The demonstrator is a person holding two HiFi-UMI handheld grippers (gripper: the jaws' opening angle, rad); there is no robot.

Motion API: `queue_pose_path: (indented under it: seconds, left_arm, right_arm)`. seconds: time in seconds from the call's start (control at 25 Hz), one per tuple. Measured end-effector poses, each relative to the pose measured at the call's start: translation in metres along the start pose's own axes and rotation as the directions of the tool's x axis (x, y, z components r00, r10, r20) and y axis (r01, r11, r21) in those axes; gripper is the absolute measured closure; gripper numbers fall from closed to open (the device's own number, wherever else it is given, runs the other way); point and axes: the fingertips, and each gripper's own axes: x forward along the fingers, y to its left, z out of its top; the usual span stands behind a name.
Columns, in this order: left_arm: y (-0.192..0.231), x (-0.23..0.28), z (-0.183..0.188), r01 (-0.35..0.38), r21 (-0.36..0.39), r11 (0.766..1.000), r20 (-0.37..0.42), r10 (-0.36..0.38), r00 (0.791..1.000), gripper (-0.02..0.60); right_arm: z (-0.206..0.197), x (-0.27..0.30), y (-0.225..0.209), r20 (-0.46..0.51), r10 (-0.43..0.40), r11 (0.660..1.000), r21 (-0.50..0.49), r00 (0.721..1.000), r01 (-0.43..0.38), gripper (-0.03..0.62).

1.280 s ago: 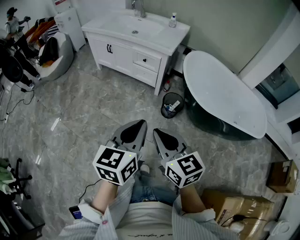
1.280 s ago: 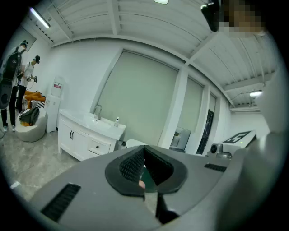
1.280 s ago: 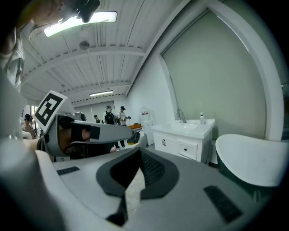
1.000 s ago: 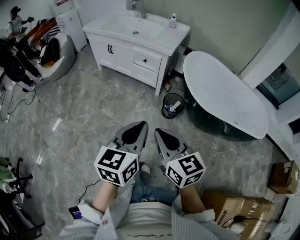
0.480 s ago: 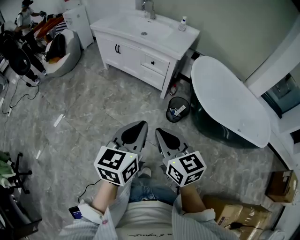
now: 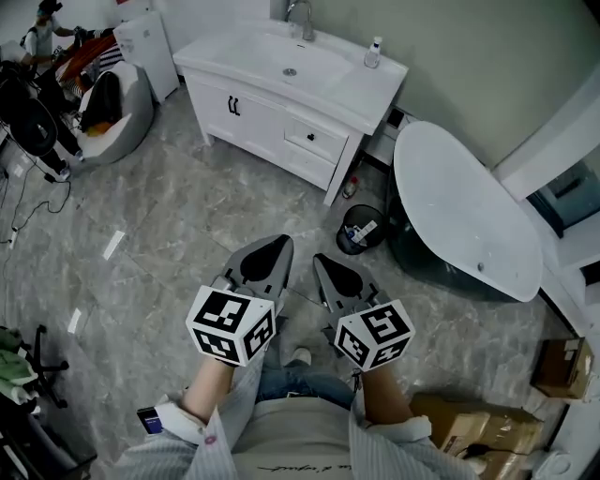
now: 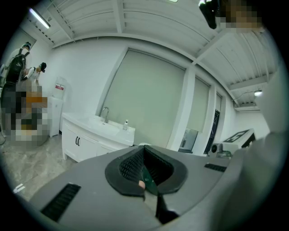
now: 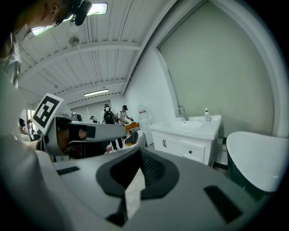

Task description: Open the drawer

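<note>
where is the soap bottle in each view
Head view: soap bottle near the top edge, right of centre.
Left gripper view: soap bottle left of centre, mid-height.
Right gripper view: soap bottle right of centre, mid-height.
Shared landmark: the faucet, just left of it in each.

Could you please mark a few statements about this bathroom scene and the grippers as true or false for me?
1. The drawer in the white vanity is closed. True.
2. The left gripper is clamped on the drawer. False: it is shut on nothing, held over the floor well short of the vanity.
3. A bottle stands on the vanity's countertop. True.
4. The waste bin stands left of the vanity. False: it stands on the floor between the vanity and the bathtub.
</note>
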Motion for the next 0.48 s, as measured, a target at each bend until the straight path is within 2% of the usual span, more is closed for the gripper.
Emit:
queue_pose_path:
  seconds: [0.48]
  left_arm:
    - [0.101,0.046,0.037,0.058,0.001,0.998,-0.019,-0.058,0.998,0.566]
  right_arm:
    - [0.019,0.102,-0.016,-0.008,-0.080,0.996,0.043,0.997,0.080,0.591]
